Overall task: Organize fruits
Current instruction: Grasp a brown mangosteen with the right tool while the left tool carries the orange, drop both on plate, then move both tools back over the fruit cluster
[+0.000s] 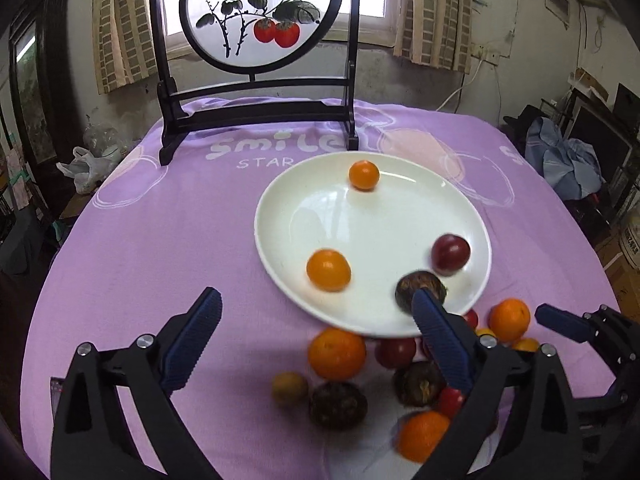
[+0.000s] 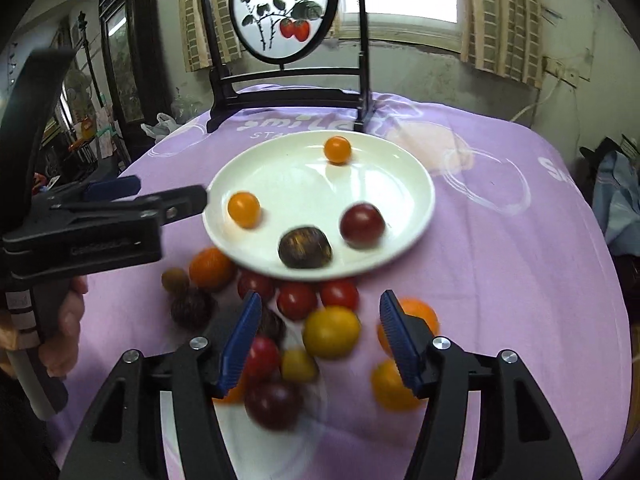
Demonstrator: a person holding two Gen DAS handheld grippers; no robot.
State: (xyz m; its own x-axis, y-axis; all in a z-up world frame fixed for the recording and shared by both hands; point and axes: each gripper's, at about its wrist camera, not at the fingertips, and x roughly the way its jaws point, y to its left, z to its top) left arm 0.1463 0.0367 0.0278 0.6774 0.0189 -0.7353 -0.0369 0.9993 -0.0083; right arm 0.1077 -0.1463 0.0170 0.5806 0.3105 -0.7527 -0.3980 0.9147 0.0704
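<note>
**Ana:** Lilac cloth covers the whole tabletop (image 1: 140, 240), with a framed persimmon screen (image 1: 260, 12) standing at the top of both views. Where does the fruit sit?

**Ben:** Four pieces are on the white plate (image 2: 288, 172) already: two small orange ones, a dark red one (image 2: 362, 220) and a brown, rough-skinned one (image 2: 305, 248). Everything else lies in a loose pile (image 2: 320, 320) on the cloth just below the plate's near rim.

**Ana:** And the claws?

**Ben:** The right claw (image 2: 320, 340) is spread wide and holds nothing. The left claw (image 1: 316, 336) is spread wide too, also empty; in the right wrist view it juts in from the left edge, level with the plate's left rim.

**Ana:** So which one is better placed?

**Ben:** The right, I'd judge. In its own view the pile sits dead centre, bottom half of the frame, and a yellow fruit (image 2: 331, 332) lies directly between its two fingers, with red ones touching it above. The left claw's view has the pile off to the lower right, partly behind its right finger (image 1: 440, 344).

**Ana:** Any long axis to line up?

**Ben:** No, the fruit is round, so the approach angle matters little. Crowding is the worry: closing could nudge the neighbours.
</note>
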